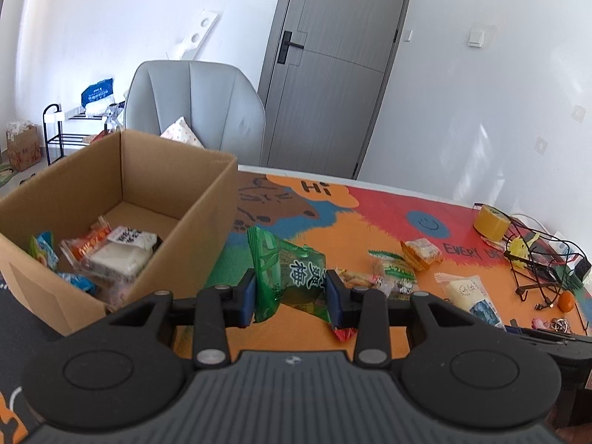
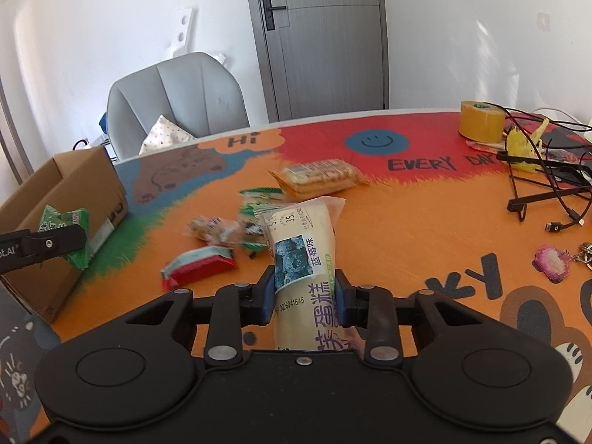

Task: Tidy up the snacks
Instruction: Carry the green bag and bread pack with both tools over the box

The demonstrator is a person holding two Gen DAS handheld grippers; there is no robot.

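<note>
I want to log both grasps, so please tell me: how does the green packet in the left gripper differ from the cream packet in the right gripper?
The green packet is crumpled and flat; the cream packet is long and plump. The green packet, in the left gripper, is beside the cardboard box; the cream packet, in the right gripper, is farther away. Both are clamped.

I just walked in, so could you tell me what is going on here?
A person is sorting snacks into a cardboard box. The left gripper holds a green plum packet beside the box; the right gripper holds a blueberry cake bar. Several snacks already lie in the box, and others remain on the table mat.
</note>
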